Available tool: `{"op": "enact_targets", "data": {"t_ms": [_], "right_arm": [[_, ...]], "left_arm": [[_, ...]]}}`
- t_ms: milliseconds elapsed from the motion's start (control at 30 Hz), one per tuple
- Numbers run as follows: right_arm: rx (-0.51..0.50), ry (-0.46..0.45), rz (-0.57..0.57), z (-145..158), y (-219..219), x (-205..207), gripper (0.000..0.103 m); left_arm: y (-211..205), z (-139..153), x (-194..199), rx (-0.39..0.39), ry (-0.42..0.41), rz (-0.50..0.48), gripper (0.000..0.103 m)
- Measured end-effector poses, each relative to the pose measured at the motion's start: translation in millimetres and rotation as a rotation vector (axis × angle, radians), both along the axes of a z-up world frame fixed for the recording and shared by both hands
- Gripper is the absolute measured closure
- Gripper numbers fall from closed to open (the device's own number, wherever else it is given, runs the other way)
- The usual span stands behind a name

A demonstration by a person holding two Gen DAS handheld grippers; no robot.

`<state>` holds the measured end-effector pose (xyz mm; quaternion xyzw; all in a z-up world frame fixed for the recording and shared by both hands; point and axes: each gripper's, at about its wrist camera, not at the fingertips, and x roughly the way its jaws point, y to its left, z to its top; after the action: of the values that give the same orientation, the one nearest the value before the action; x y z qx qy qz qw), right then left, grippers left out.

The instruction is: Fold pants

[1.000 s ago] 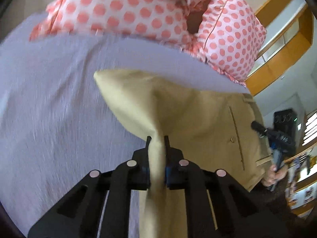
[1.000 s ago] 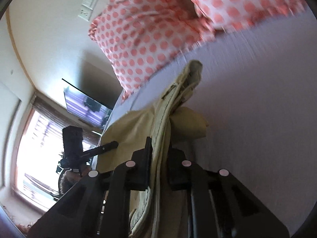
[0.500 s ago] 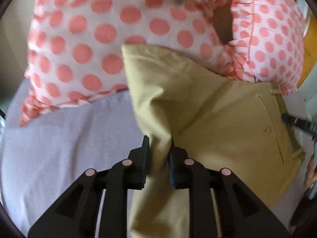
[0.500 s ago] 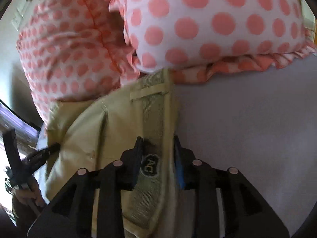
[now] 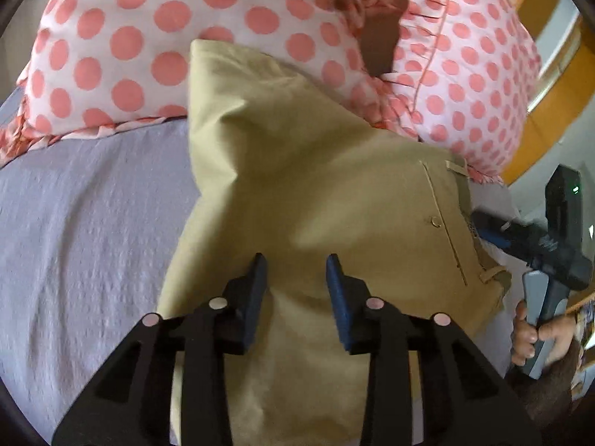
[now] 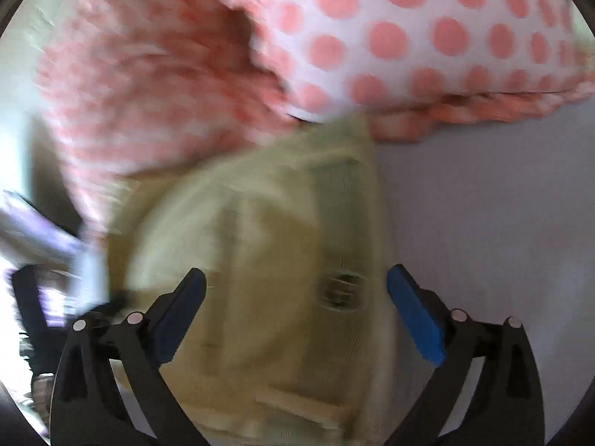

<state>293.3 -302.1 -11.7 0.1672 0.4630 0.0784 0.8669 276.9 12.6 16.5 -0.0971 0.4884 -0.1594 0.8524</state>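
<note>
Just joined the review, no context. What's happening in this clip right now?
A person is folding khaki pants on a bed with a lavender sheet, one hand-held gripper in each hand. At this moment both stand open over the fabric: the left hand-held gripper above the folded body, the right hand-held gripper wide open by the waistband. The pants lie on the sheet, their far edge against the polka-dot pillows. The right view is motion-blurred.

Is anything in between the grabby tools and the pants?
Nothing visible is. Both the left tool and the right tool are open right above the tan pants, which lie on the bed against the spotted pillows.
</note>
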Motion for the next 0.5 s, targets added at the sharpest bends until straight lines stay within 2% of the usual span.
{"op": "enact_targets", "data": {"t_ms": [33,67,100,133,200,267,400,500], "right_arm": [[-0.025,0.023,-0.013,0.3,-0.2,-5.2,0.004],[-0.008,-0.008,-0.006,5.4,-1.5,-19.7,0.004],[-0.011,-0.05,-0.008,12.1,-1.5,-35.0,0.004],[-0.043,-0.125,-0.018,24.1,0.9,-61.7,0.003],[-0.098,-0.22,-0.014,35.9,8.1,-103.5,0.001],[-0.135,-0.277,0.009,38.1,22.7,-147.9,0.001],[-0.201,-0.288,0.079,9.6,65.7,-203.9,0.001],[-0.303,-0.321,0.062,-12.1,87.0,-232.3,0.001]], "left_arm": [[2.9,5.7,-10.3,0.024,-0.016,0.02,0.065],[3.7,10.9,-22.4,0.056,-0.04,0.031,0.051],[5.9,17.8,-39.9,0.093,-0.082,0.034,0.043],[9.8,23.7,-52.3,0.114,-0.112,0.031,0.038],[12.3,34.6,-96.3,0.199,-0.185,0.056,0.018],[11.1,36.3,-136.4,0.284,-0.231,0.086,0.005],[8.2,20.2,-195.0,0.404,-0.274,0.114,0.002],[6.2,9.3,-217.8,0.424,-0.277,0.123,0.002]]}}
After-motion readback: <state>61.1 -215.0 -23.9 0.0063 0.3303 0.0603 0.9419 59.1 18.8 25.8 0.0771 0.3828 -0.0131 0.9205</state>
